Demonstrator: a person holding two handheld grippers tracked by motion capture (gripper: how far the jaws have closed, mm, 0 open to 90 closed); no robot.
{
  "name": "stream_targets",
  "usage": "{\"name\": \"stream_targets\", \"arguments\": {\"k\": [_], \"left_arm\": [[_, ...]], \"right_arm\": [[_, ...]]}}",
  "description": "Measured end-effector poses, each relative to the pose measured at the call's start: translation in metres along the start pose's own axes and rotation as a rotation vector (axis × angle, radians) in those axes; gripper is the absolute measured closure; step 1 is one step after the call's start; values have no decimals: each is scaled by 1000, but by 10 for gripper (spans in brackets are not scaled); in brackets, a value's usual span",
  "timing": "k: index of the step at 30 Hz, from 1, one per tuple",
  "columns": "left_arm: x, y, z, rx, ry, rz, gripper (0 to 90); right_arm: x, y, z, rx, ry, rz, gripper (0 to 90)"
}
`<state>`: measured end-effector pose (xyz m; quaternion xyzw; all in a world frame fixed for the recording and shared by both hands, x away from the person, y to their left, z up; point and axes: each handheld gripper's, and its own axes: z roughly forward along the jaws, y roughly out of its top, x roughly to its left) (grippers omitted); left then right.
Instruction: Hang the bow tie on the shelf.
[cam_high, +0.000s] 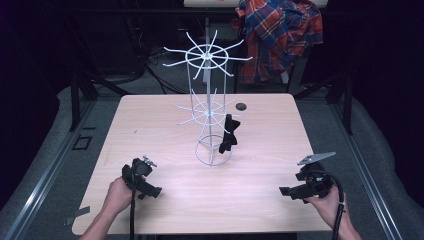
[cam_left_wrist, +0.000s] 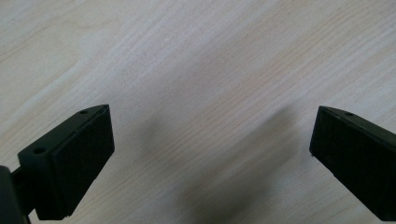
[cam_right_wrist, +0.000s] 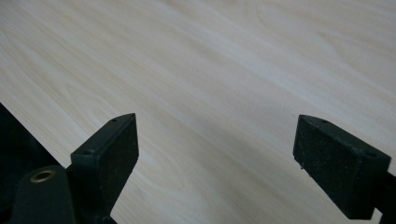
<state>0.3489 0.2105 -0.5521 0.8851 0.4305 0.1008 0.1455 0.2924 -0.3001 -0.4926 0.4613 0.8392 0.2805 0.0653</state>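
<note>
A white wire rack (cam_high: 208, 107) with two tiers of spokes stands at the middle of the light wooden table (cam_high: 165, 125). A black cloth item (cam_high: 228, 134) hangs from a lower spoke on its right side. My left gripper (cam_high: 153, 192) rests low over the near left of the table, open, with bare wood between its pads (cam_left_wrist: 86, 158). My right gripper (cam_high: 286, 192) sits over the near right, held by a hand, and points toward the table's middle. It stands open over bare wood, with nothing between its pads (cam_right_wrist: 116, 154).
A plaid shirt (cam_high: 280, 30) hangs on a stand behind the table. A small dark hole (cam_high: 241, 106) marks the tabletop right of the rack. Dark floor and metal rails (cam_high: 45, 170) surround the table.
</note>
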Motion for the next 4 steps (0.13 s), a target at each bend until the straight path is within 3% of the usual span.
{"name": "stream_targets", "arguments": {"k": [2, 4], "left_arm": [[-1, 1, 1, -7, -3, -4, 0], [-1, 2, 2, -2, -6, 0, 0]], "right_arm": [[1, 0, 1, 24, -17, -22, 130], [0, 1, 1, 12, -27, -30, 134]]}}
